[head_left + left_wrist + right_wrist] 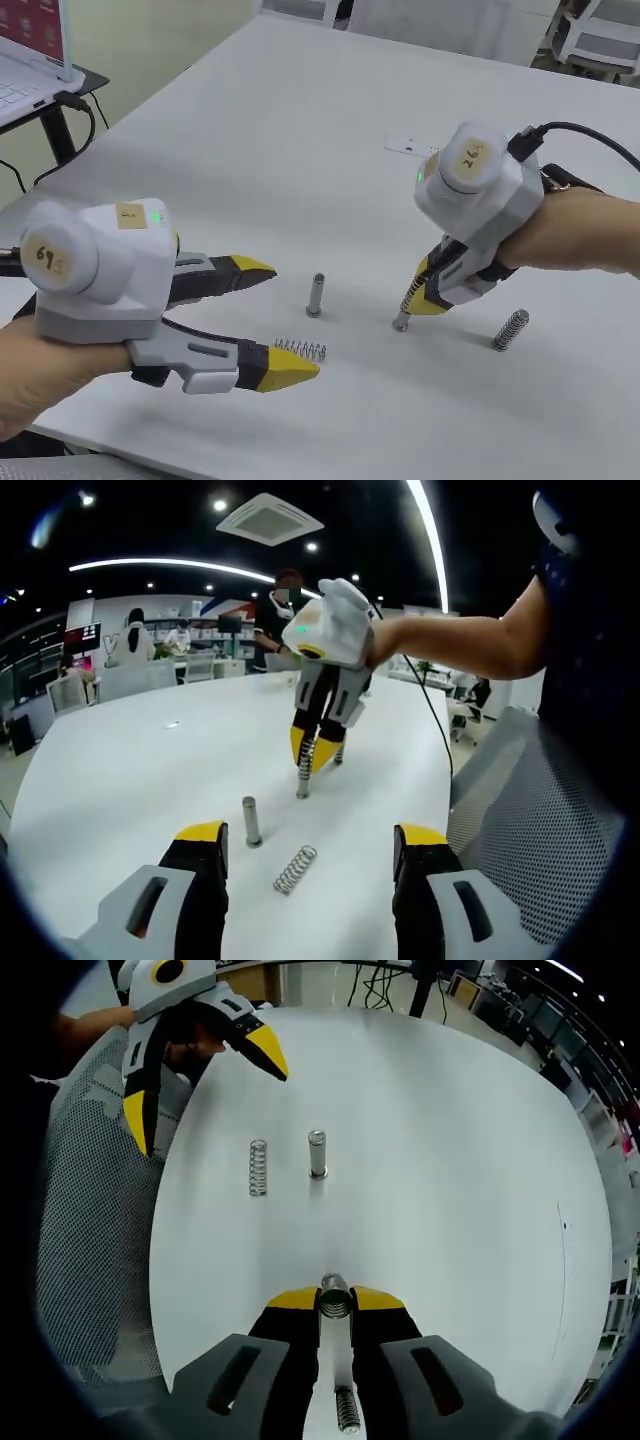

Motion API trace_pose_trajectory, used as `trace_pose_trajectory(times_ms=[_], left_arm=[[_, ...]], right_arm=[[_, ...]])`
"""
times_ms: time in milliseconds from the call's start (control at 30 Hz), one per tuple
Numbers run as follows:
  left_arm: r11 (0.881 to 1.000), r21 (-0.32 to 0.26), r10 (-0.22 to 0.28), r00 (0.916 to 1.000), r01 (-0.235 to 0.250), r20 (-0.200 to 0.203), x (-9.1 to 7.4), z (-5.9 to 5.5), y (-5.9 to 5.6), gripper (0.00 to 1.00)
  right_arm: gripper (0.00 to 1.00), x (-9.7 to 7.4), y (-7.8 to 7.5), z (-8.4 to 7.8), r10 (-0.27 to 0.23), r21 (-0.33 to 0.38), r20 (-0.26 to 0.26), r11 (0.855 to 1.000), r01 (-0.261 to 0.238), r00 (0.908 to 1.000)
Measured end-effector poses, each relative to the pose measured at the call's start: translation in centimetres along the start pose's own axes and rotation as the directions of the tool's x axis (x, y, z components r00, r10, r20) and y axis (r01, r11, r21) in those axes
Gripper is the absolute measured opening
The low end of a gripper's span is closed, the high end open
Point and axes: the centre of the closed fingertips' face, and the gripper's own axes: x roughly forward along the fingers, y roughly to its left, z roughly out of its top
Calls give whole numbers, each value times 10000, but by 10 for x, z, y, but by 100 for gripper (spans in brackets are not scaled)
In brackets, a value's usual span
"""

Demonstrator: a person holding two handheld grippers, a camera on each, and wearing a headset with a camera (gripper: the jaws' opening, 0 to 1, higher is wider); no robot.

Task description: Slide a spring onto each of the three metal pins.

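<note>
My right gripper [428, 296] is shut on a spring [411, 292] held over an upright metal pin [401, 322]; the spring's lower end sits at the pin's top. In the right gripper view the spring [335, 1301] is pinched between the yellow tips. A bare pin [316, 295] stands mid-table, with a loose spring [300, 349] lying beside it. To the right, another spring [511, 329] stands sleeved over a pin. My left gripper [275, 318] is open, low over the table, with its jaws either side of the loose spring [295, 868] and the bare pin [251, 820] just ahead.
The white table [300, 150] is wide and bare toward the back. A small white card [410, 146] lies beyond the right gripper. A laptop [30, 50] sits on a stand off the table's left, and chairs [600, 35] are at the far right.
</note>
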Motion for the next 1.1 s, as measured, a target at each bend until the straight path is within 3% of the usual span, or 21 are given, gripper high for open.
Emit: trace_pose_trajectory(times_ms=[667, 1100], left_arm=[[10000, -8, -3, 10000, 3, -40, 0, 0, 1, 62], [10000, -24, 21, 10000, -21, -14, 0, -1, 1, 62]], right_arm=[[9, 20, 1, -13, 176, 315, -220, 9994, -169, 9996], [9, 24, 0, -17, 258, 506, -300, 9984, -243, 9992]])
